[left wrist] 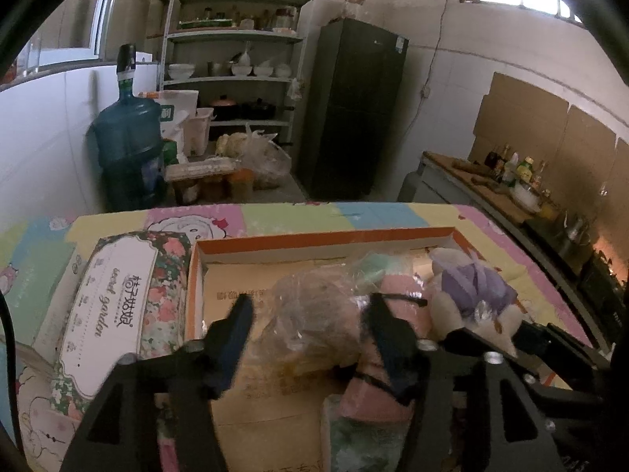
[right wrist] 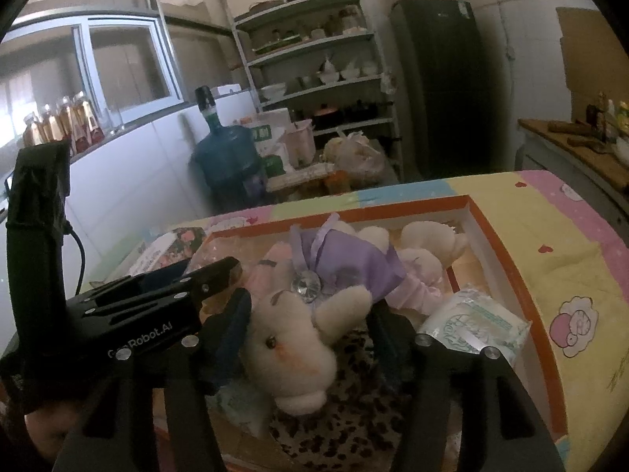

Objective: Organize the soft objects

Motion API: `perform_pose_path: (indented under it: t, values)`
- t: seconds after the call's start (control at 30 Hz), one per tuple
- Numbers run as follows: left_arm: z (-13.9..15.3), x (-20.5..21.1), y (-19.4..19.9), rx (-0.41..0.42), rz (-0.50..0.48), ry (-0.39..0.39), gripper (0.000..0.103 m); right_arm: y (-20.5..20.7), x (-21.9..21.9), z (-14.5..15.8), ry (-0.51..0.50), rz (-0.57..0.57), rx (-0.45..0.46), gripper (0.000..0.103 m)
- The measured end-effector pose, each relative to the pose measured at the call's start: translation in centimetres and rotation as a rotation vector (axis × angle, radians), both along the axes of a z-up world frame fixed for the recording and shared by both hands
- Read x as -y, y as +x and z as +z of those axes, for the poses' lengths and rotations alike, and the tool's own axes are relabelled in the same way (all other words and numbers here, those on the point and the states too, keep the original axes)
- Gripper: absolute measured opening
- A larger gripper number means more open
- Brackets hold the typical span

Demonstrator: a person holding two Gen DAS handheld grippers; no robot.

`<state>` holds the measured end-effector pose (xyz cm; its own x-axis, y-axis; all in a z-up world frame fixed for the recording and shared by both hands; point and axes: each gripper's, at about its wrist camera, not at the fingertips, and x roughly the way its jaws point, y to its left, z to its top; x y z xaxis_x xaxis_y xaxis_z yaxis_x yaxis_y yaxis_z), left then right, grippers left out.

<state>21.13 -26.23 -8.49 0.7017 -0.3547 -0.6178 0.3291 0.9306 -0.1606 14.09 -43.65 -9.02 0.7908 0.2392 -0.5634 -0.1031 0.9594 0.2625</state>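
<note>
A shallow cardboard box (left wrist: 314, 238) with an orange rim lies on the table and holds the soft things. My left gripper (left wrist: 310, 322) is open around a crumpled clear plastic bag (left wrist: 314, 310) with something brownish inside; a gap shows at the left finger. Beside the bag lies a pink soft item (left wrist: 397, 303). My right gripper (right wrist: 310, 326) is open around the head of a white plush rabbit (right wrist: 291, 350) in a purple dress, which rests on a leopard-print cloth (right wrist: 354, 417). A white tissue pack (right wrist: 475, 322) sits at the box's right wall (right wrist: 511, 244).
A floral tissue box (left wrist: 118, 306) lies left of the cardboard box on the cartoon-print tablecloth (left wrist: 275, 216). Beyond the table stand a blue water jug (left wrist: 129, 145), a shelf of dishes (left wrist: 236, 70), a dark fridge (left wrist: 354, 110) and a counter with bottles (left wrist: 511, 181).
</note>
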Motion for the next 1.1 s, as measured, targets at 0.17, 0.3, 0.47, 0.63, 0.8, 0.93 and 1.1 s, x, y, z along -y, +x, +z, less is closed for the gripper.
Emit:
perform_pose_path:
  t: [0.17, 0.3, 0.47, 0.63, 0.8, 0.93, 1.1]
  values:
    - [0.6, -0.5, -0.2, 0.022, -0.004, -0.022, 0.082, -0.4, 0.5, 0.5, 0.021, -0.018, 0.025, 0.072]
    - [1.1, -0.6, -0.6, 0.04, -0.009, -0.019, 0.083, -0.7, 0.9, 0.7, 0.032, -0.032, 0.036, 0.073]
    - [1.7, -0.7, -1.2, 0.057, -0.01, -0.02, 0.083, -1.3, 1.1, 1.4, 0.036, -0.046, 0.062, 0.073]
    - [2.5, -1.3, -2.0, 0.078, -0.008, -0.034, 0.083, -2.1, 1.3, 2.2, 0.037, -0.06, 0.089, 0.073]
    - [3.5, -2.2, -3.2, 0.095, -0.007, -0.051, 0.083, -3.1, 0.7, 3.1, 0.034, -0.064, 0.11, 0.073]
    - [4.4, -3.3, -4.6, 0.116, 0.007, -0.063, 0.083, -4.1, 0.1, 3.7, 0.026, -0.072, 0.127, 0.073]
    - [5.4, -4.8, -6.8, 0.142, 0.043, -0.052, 0.083, -5.9, -1.2, 4.6, 0.015, -0.084, 0.157, 0.073]
